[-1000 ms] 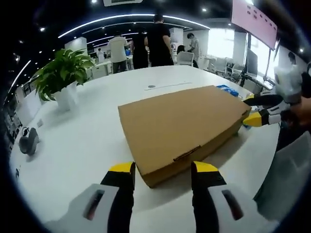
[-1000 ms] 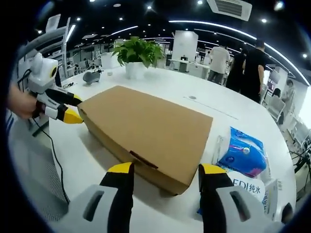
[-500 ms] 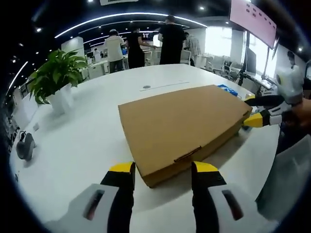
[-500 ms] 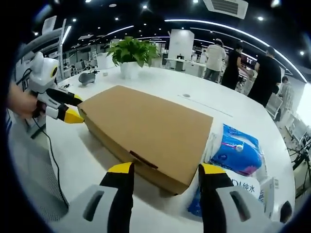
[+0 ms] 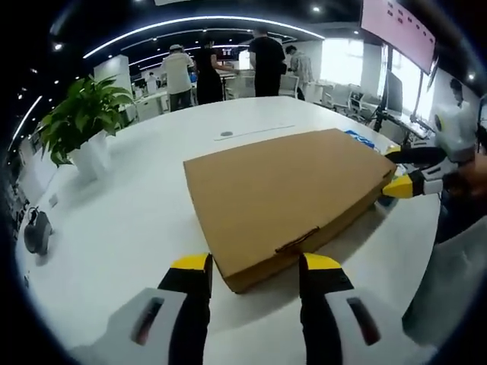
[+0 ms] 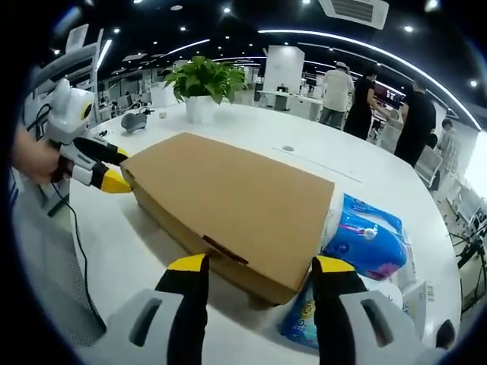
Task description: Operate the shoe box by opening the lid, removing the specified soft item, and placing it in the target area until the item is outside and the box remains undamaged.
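Table (image 5: pixel 114 228): white, unchanged. Box (image 5: pixel 285 194): closed, flat on table, unmoved. Tissue packs (image 6: pixel 369 243): beside box, more exposed than before. Left gripper (image 5: pixel 255 268): jaws parted at one box end. Right gripper (image 6: pixel 259 270): jaws parted at opposite end.

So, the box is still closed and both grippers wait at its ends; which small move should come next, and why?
Probably ease the right gripper forward to the lid's small front tab and lift there. The shoe box lies flat and shut on the table, both grippers are open, and the tab sits just ahead between the right one's jaws. The left gripper could steady the opposite end.
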`<state>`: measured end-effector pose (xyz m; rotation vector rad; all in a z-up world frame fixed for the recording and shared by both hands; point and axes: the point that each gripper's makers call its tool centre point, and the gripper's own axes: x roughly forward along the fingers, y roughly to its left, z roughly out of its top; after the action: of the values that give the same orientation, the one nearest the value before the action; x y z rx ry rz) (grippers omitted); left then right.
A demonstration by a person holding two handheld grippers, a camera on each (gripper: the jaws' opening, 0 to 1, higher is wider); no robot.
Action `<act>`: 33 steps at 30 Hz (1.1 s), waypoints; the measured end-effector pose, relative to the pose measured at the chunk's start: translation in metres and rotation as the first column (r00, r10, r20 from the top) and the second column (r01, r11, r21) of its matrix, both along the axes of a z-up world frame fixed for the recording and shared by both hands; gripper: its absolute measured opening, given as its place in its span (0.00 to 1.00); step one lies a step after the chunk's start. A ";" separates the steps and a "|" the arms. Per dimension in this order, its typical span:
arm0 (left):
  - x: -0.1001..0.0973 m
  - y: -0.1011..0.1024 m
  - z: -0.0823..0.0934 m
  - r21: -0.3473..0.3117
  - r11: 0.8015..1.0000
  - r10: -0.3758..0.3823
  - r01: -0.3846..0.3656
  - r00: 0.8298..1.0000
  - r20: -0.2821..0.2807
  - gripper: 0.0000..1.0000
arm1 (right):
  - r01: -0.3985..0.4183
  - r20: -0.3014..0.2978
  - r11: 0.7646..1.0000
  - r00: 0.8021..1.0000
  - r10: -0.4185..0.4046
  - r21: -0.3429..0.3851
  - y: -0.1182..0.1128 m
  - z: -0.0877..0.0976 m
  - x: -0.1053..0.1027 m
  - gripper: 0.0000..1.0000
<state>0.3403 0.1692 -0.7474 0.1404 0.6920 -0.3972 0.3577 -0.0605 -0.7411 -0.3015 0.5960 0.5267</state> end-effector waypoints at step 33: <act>-0.047 0.014 0.088 -0.282 0.959 0.027 0.008 0.992 0.121 0.76 | 0.005 0.125 0.984 0.992 -0.027 0.176 -0.020 0.093 -0.030 0.65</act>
<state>0.2928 0.1831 -0.6592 -0.1086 0.5071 -0.4703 0.3282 -0.0801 -0.6485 -0.1617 0.4247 0.5367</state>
